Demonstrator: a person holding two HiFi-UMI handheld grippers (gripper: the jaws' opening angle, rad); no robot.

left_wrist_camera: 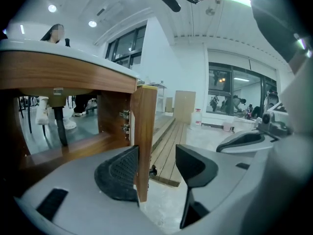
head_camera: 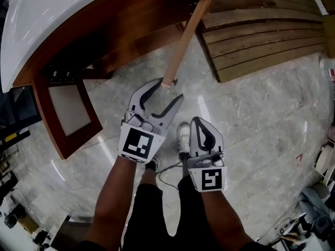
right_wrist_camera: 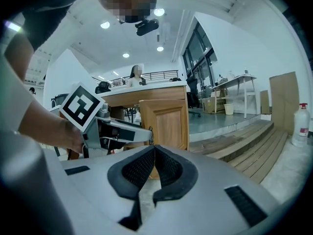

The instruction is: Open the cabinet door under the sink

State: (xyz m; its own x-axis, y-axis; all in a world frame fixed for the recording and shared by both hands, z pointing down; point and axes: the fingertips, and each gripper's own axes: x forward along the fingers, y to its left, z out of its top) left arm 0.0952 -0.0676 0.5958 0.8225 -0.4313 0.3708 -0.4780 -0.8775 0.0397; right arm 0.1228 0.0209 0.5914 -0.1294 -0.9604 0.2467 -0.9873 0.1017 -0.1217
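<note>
Head view: cabinet door (head_camera: 188, 30) under the sink (head_camera: 52, 14) stands swung out, seen edge-on from above, free edge over the stone floor (head_camera: 251, 119). Left gripper (head_camera: 168, 89) sits at that free edge, jaws spread, 1 on each side of it, right by the small knob (head_camera: 174, 81). Right gripper (head_camera: 198, 122) is just beside the left, nearer the person and clear of the door, jaws pressed together. A 2nd door (head_camera: 68, 111) at the cabinet's left end also hangs open. Wooden steps (head_camera: 261, 30) lie to the right of the cabinet (head_camera: 131, 30). Left gripper view: door edge stands upright between the spread jaws. The left pad is right against the door's inner face; can't tell if it presses. The right pad is apart from the door, with the knob in the gap between them, so no pinch. 2 hinges (left_wrist_camera: 124, 121) show on the cabinet wall behind, and a dark drain pipe (left_wrist_camera: 59, 124) hangs in the open space under the sink. Right gripper view: jaws closed on each other, nothing between them. Past them the door's panelled front faces the camera, with the left gripper and its marker cube (right_wrist_camera: 80, 105) reaching in from the left to the door's edge.
</note>
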